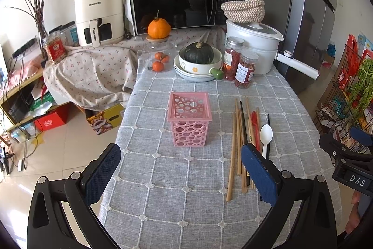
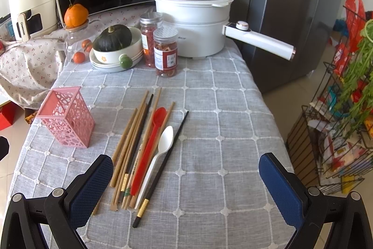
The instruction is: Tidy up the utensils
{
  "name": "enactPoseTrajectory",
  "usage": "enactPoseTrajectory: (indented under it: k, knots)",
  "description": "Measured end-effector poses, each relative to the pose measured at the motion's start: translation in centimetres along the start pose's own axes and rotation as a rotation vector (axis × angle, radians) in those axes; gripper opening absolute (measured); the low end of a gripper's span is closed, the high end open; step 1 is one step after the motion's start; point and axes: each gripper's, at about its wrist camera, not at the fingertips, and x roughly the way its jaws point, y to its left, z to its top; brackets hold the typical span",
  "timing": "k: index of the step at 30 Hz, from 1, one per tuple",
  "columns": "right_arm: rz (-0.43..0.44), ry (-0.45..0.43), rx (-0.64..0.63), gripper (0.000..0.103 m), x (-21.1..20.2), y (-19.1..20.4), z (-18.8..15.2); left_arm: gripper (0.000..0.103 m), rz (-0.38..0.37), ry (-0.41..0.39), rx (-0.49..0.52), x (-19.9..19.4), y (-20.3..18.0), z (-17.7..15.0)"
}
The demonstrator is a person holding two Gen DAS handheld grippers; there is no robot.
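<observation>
A pink perforated holder stands upright and empty on the grey checked tablecloth; it also shows in the right wrist view. To its right lie several wooden chopsticks, black chopsticks, a red spoon and a white spoon. My left gripper is open and empty, in front of the holder, its right finger over the chopstick ends. My right gripper is open and empty, just right of the utensil pile. It shows at the right edge of the left wrist view.
At the table's back stand a white pot with a long handle, two jars, stacked bowls with a green squash, a glass pot with oranges, a microwave. A wire rack stands right of the table.
</observation>
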Motion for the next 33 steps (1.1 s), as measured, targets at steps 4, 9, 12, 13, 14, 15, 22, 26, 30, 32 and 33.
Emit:
enactPoseTrajectory:
  k: [4,9,12,13,14,15,22,26,30,32,33]
  knots:
    - [0.0,0.002,-0.002,0.103,0.08,0.03,-0.16,0.103,-0.001,0.0,0.0,-0.02,0.03,0.07]
    - [0.0,0.002,-0.002,0.103,0.08,0.09,-0.14,0.103,-0.003,0.001,0.001,-0.08,0.1,0.13]
    - [0.0,0.003,0.0,0.103,0.07,0.16,-0.24,0.103,-0.003,0.002,0.0,-0.05,0.17,0.15]
    - [0.0,0.003,-0.001,0.103,0.07,0.16,-0.24,0.103,-0.004,0.002,-0.001,-0.08,0.14,0.14]
    - [0.0,0.002,-0.002,0.103,0.08,0.15,-0.22,0.103,-0.003,0.002,-0.001,-0.1,0.12,0.12]
    - [-0.001,0.003,-0.002,0.103,0.09,0.14,-0.21,0.103,-0.003,0.002,0.0,-0.16,0.04,0.1]
    - [0.003,0.009,0.004,0.103,0.2,0.13,-0.31,0.103,-0.001,0.001,-0.002,-0.11,-0.04,0.1]
    - [0.004,0.013,0.005,0.103,0.23,0.12,-0.23,0.103,0.001,0.0,-0.001,-0.1,0.01,0.1]
    - [0.005,0.014,0.005,0.103,0.27,0.13,-0.22,0.103,0.001,0.0,-0.002,-0.13,0.1,0.09]
    - [0.004,0.015,0.005,0.103,0.27,0.14,-0.28,0.103,0.0,0.0,-0.001,-0.12,0.11,0.11]
    - [0.004,0.015,0.006,0.103,0.28,0.14,-0.28,0.103,-0.001,0.001,-0.001,-0.12,0.13,0.11]
